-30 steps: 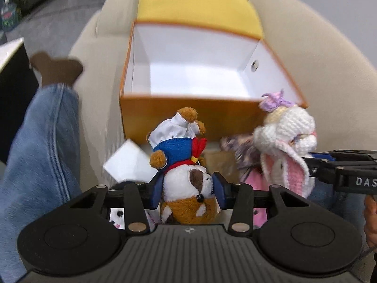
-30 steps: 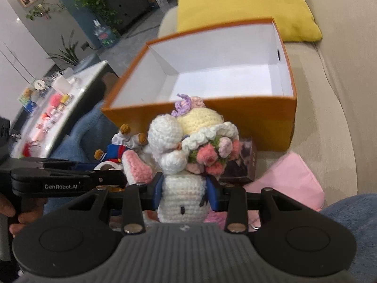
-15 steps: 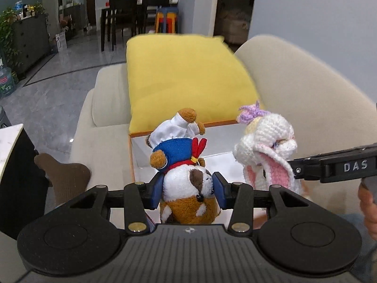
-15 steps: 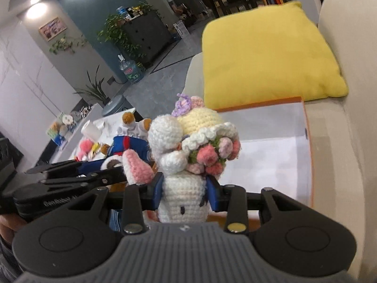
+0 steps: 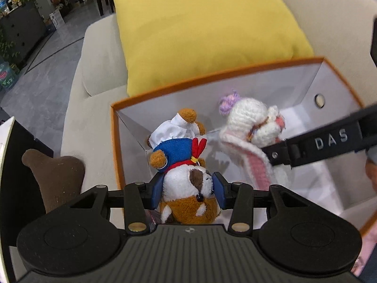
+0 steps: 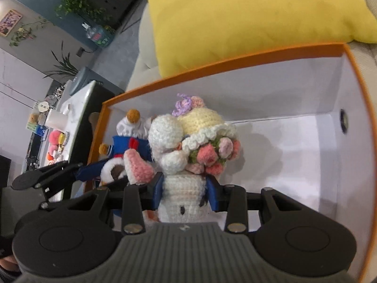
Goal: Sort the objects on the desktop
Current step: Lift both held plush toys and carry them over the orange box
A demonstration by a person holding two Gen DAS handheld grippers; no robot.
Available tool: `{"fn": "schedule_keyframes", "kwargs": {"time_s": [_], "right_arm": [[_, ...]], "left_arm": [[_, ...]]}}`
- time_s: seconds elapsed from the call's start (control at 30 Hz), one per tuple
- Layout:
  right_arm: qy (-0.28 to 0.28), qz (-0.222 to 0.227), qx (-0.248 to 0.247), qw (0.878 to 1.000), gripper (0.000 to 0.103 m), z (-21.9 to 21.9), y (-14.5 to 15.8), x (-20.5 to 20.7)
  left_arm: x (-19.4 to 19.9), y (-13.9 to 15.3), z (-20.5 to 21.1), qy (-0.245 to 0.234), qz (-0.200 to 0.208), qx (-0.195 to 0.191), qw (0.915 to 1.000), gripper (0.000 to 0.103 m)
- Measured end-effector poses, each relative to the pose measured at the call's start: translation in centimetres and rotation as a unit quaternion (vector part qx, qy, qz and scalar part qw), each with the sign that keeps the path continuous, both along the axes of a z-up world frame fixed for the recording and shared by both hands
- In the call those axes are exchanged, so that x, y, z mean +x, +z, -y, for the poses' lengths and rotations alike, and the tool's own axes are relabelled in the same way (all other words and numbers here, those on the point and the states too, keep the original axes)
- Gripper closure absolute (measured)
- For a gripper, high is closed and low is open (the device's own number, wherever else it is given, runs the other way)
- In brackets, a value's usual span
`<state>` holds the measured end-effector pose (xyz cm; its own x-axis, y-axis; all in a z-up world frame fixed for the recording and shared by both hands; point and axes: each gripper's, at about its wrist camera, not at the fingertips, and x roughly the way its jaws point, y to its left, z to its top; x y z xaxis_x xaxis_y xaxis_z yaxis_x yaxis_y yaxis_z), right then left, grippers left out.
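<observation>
My left gripper (image 5: pixel 187 194) is shut on a plush dog (image 5: pixel 186 179) in a blue sailor suit with a white hat, held upside down over the left part of the open orange box (image 5: pixel 114 146). My right gripper (image 6: pixel 185 194) is shut on a white crocheted bunny (image 6: pixel 188 151) with a yellow hat and pink flowers, held over the same orange box (image 6: pixel 358 99). The two toys hang side by side above the white box floor. The bunny (image 5: pixel 249 129) shows in the left wrist view and the dog (image 6: pixel 127 146) in the right wrist view.
The box sits on a beige sofa (image 5: pixel 94 108) in front of a yellow cushion (image 5: pixel 200 30). A brown socked foot (image 5: pixel 56 176) lies left of the box. A white table with small toys (image 6: pixel 56 136) stands further left.
Both grippers tilted down and moved forward over the box with their toys. The box interior now fills the view beneath them.
</observation>
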<state>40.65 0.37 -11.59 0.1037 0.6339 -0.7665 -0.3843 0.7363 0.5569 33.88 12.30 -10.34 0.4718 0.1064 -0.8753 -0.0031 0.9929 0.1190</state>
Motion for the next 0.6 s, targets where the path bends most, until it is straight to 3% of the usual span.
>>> {"fn": "schedule_keyframes", "kwargs": {"time_s": [0.23, 0.6], "right_arm": [[0.033, -0.022, -0.001, 0.999, 0.063, -2.2, -2.9, 0.7], [0.061, -0.024, 0.002, 0.998, 0.062, -3.7, -4.4, 1.4]], "left_arm": [[1.1, -1.4, 0.6, -0.017, -0.002, 0.038, 0.9991, 0.051], [1.2, -2.6, 0.9, -0.051, 0.017, 0.086, 0.9949, 0.046]]}}
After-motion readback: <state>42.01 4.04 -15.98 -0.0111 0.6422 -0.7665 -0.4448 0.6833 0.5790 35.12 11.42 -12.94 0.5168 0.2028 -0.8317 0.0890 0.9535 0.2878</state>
